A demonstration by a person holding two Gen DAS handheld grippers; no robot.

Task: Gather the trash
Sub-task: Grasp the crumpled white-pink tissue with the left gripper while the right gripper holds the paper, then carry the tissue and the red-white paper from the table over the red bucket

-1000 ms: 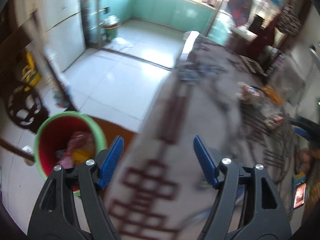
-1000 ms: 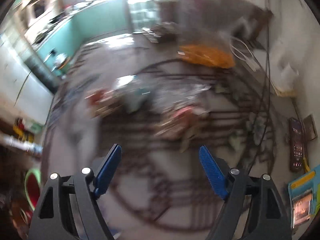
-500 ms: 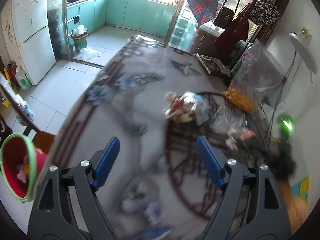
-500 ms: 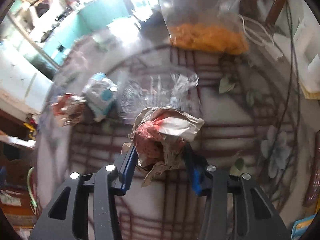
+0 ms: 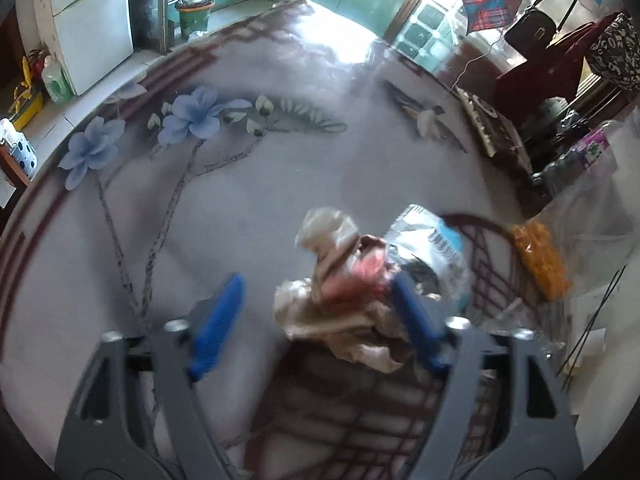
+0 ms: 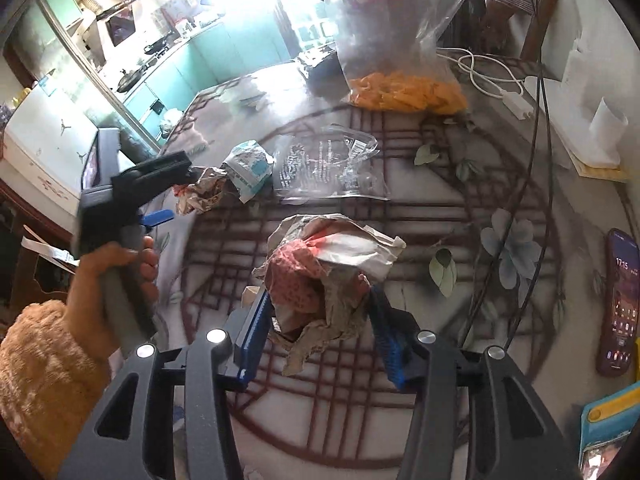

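Observation:
My right gripper [image 6: 318, 320] is shut on a crumpled brown and red paper wrapper [image 6: 324, 268], held just above the patterned table [image 6: 480, 208]. My left gripper [image 5: 316, 312] is open, its fingers either side of a second crumpled paper wad [image 5: 340, 300] on the table; the right finger lies against the wad. A blue and silver snack packet [image 5: 432, 244] lies just behind that wad. In the right wrist view the left gripper [image 6: 160, 196] is at the left, by the wad [image 6: 202, 194], the snack packet [image 6: 248, 168] and a clear plastic bag [image 6: 328, 164].
A clear bag of orange snacks [image 6: 404, 88] stands at the table's far side, also in the left wrist view [image 5: 540, 260]. A phone [image 6: 620, 300] lies at the right, with a white cable [image 6: 492, 76] and a black cord [image 6: 516, 216]. A small bin [image 5: 195, 12] stands on the kitchen floor.
My left gripper has swung from the floor bin over the table and come down around the second paper wad. My right gripper has closed on the paper wrapper and holds it.

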